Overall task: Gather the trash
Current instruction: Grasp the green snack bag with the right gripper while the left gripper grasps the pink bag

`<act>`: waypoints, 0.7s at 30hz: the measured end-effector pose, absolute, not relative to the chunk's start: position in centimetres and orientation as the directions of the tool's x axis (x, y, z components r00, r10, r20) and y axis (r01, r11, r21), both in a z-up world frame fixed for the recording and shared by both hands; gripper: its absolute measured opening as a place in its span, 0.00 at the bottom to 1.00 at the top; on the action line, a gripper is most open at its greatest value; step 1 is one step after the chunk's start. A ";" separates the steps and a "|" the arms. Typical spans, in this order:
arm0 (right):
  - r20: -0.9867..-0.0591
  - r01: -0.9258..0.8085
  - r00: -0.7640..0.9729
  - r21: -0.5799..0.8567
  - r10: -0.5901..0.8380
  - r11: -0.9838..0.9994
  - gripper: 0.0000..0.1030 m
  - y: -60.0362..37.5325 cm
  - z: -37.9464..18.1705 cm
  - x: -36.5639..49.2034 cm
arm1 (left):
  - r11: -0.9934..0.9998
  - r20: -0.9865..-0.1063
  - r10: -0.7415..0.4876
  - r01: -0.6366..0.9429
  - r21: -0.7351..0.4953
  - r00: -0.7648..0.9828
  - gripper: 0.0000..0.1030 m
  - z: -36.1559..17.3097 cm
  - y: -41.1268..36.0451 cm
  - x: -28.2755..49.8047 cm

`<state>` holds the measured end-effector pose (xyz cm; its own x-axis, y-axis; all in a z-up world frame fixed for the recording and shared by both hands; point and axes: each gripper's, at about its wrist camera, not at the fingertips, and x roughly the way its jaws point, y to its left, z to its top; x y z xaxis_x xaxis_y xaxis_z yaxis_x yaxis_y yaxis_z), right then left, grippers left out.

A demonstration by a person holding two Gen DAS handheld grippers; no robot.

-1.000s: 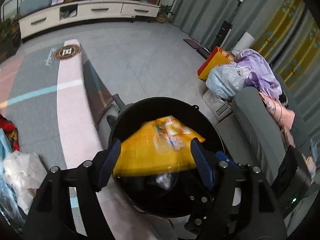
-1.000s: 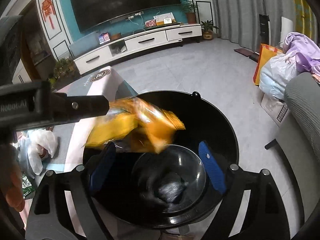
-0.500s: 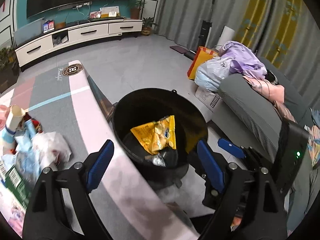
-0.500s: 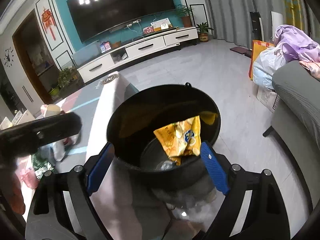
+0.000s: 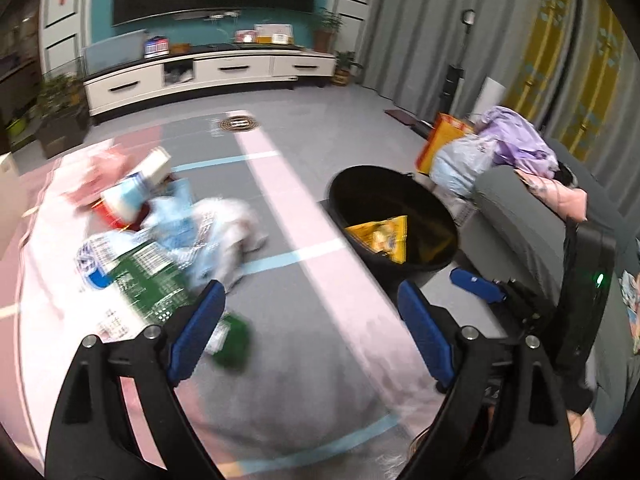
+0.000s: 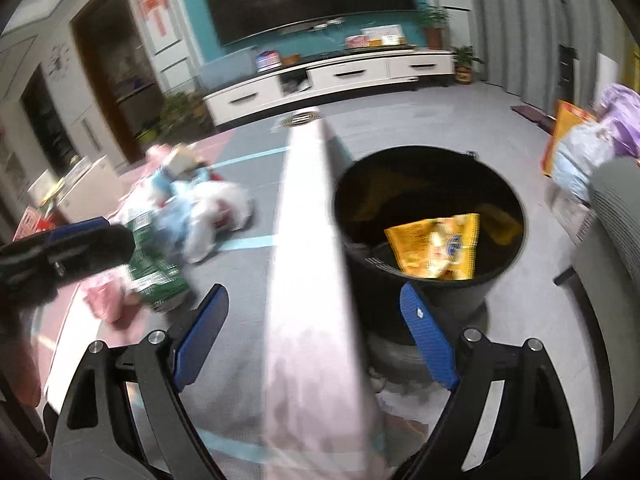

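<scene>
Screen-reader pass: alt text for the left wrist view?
Open, empty left gripper above a pink-and-grey mat; blurred trash pile at left, black bin holding a yellow snack bag at right.

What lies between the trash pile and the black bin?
In both wrist views a pale pink stripe of the table top, beside a grey strip, runs between the trash pile and the bin. No trash lies on that stretch.

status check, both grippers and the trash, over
Left gripper open, empty; right gripper open, empty. Yellow snack bag inside black bin. Trash pile waits on table, nothing in the way.
</scene>
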<state>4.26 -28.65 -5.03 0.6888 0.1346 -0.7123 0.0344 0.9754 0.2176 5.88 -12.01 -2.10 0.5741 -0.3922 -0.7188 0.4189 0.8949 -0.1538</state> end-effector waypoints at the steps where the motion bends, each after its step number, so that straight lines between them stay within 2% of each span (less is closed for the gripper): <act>1: -0.714 0.011 0.683 0.220 0.153 0.976 0.84 -27.8 -5.0 4.4 | 0.906 -0.717 -0.376 0.395 -0.151 0.587 0.86 -2.2 -10.6 5.6; 10: -0.723 -0.180 0.633 0.210 0.277 0.961 0.84 -20.1 -4.8 6.0 | 0.959 -0.694 -0.283 0.187 -0.213 0.662 0.86 -2.4 -0.5 5.0; 17: -0.724 -0.284 0.602 0.200 0.337 0.938 0.84 -15.8 -5.6 8.3 | 0.959 -0.743 -0.271 0.108 -0.261 0.612 0.86 -5.8 2.7 6.2; 21: -0.776 -0.299 0.542 0.180 0.322 0.937 0.84 -14.7 -7.1 10.3 | 0.954 -0.780 -0.283 0.076 -0.291 0.558 0.86 -8.1 3.2 7.4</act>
<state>10.30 -14.69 -7.10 0.5424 0.3221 -0.7759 -0.2989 0.9371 0.1801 7.40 3.19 -8.14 0.5580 -0.2827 -0.7802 0.0761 0.9537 -0.2911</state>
